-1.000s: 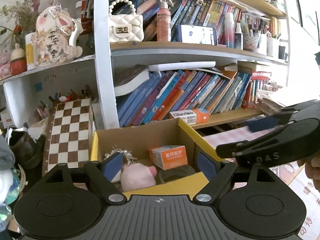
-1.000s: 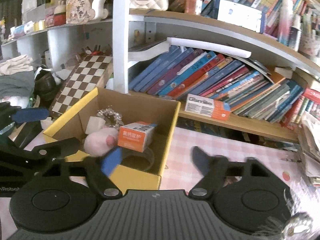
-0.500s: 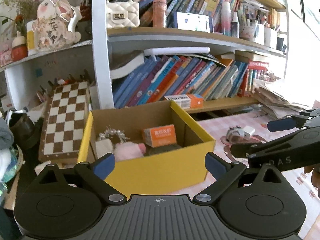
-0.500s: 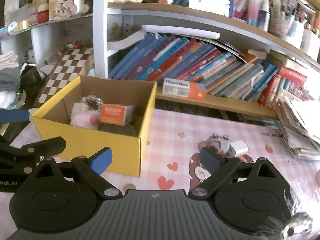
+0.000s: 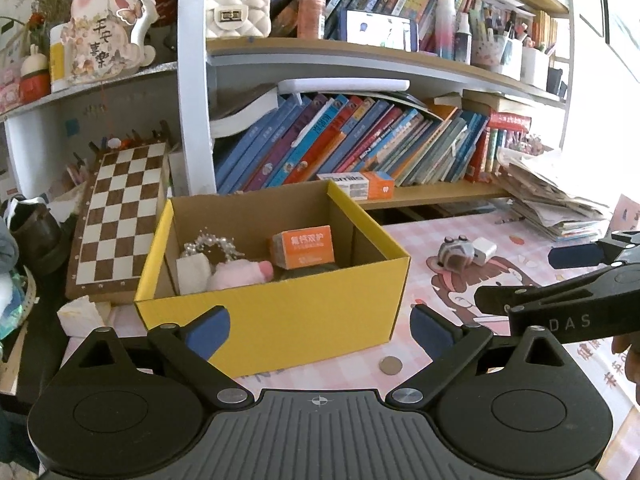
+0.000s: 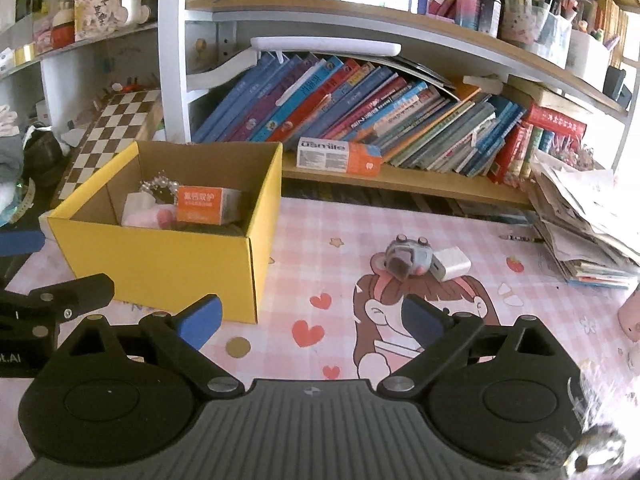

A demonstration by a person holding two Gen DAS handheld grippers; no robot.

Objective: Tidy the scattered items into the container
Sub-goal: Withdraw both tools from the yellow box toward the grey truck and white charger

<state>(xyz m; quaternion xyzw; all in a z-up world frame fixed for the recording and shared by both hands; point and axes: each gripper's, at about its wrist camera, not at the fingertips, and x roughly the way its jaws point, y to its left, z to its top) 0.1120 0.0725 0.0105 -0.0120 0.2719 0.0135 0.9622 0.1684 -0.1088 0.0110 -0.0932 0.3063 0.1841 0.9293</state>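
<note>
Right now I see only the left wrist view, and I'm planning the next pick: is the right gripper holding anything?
Observer: No. The right gripper has nothing between its fingers, and they are opening.
Operator: Is anything loose that my view misses?
Observer: Yes, a pink thing lies on the cloth at the far right edge. The frame cuts it off, so I cannot tell what it is.
Operator: Is anything tucked against the box's right wall?
Observer: No. Only bare cloth lies beside that wall of the box.
</note>
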